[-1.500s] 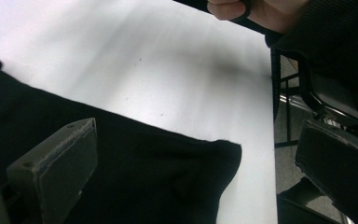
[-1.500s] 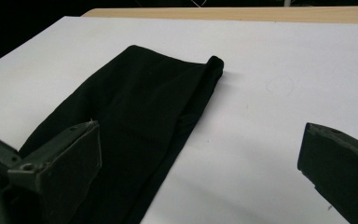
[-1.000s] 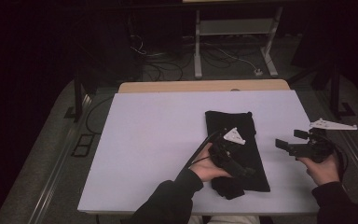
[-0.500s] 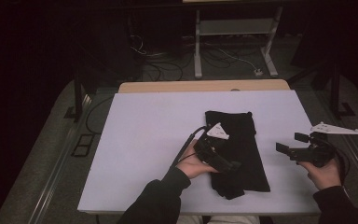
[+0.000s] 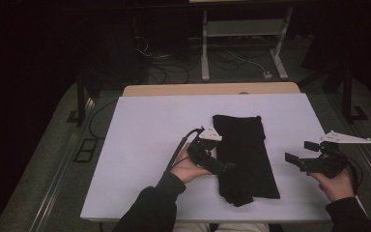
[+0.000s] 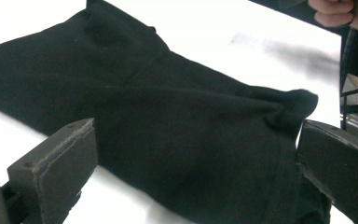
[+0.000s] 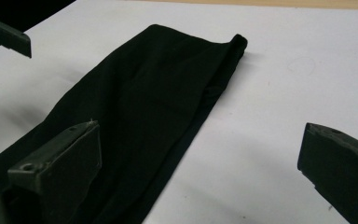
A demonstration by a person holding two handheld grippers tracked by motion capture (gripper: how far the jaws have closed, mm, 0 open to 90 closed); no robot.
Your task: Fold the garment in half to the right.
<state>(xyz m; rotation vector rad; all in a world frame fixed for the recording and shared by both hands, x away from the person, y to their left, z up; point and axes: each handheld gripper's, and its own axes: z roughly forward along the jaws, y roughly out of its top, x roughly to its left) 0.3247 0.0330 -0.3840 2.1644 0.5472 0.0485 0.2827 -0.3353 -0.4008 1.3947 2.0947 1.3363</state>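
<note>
A black cloth (image 5: 244,154), folded into a long strip, lies on the white table top (image 5: 145,140), right of its middle. My left gripper (image 5: 222,164) is open at the strip's left edge, low over the table. In the left gripper view its jaws (image 6: 196,149) stand wide apart with the cloth (image 6: 168,116) spread between and beyond them. My right gripper (image 5: 302,151) is open, off the cloth's right side and pointing at it. In the right gripper view (image 7: 200,154) the cloth (image 7: 158,102) runs away from the left jaw, and bare table lies between the jaws.
A wooden strip (image 5: 174,89) borders the table's far edge. Beyond it are cables on the floor and a white stand (image 5: 241,34). The left half of the white top is bare. The other hand (image 6: 340,11) shows far off in the left gripper view.
My left gripper has drawn back leftward from over the middle of the cloth to its left edge. The right gripper has stayed almost still. The cloth has not moved.
</note>
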